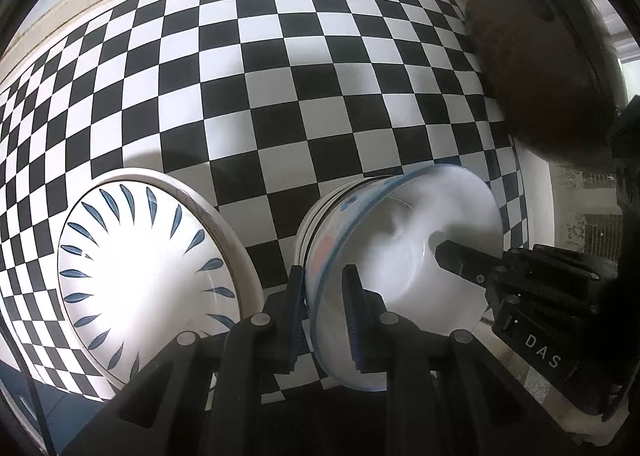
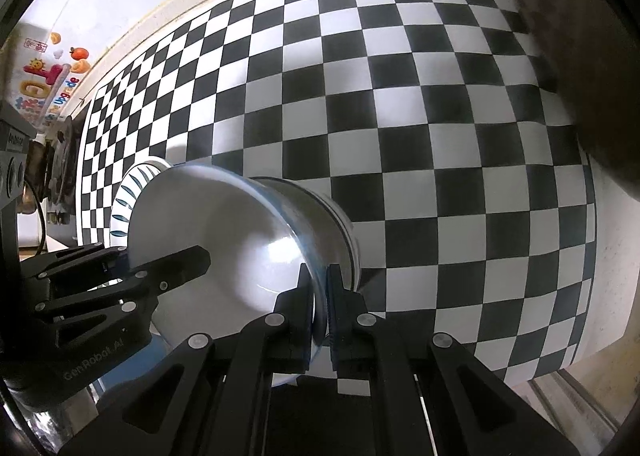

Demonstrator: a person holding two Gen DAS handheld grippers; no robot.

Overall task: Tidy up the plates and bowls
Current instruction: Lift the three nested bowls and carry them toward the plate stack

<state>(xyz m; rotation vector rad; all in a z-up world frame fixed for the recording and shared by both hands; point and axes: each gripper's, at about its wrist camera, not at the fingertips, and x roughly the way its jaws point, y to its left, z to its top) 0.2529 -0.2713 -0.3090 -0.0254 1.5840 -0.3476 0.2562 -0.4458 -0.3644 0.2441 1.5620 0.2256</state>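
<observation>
One white bowl [image 1: 400, 276] is held over the checkered surface [image 1: 280, 96] by two grippers on opposite rim edges: left gripper [image 1: 323, 320] fingers clamped on one side, right gripper [image 2: 320, 312] fingers clamped on the other. One blue-leaf plate [image 1: 140, 280] lies beside it on a second, plain plate. One dark pot [image 1: 548, 56] stands at the surface's far edge.

1. We can't read the bowl [image 1: 400, 256] pattern: its wall is motion-blurred in both views, only pink and blue smudges.
2. Our left gripper [image 1: 322, 320] hides the near rim; we see just one finger of the right gripper [image 1: 460, 256] inside the bowl.
3. Dark round object [image 1: 540, 56] top right: blurred, cropped, unidentifiable.
4. Plate [image 2: 128, 192] mostly hidden behind the bowl in the right view.
</observation>
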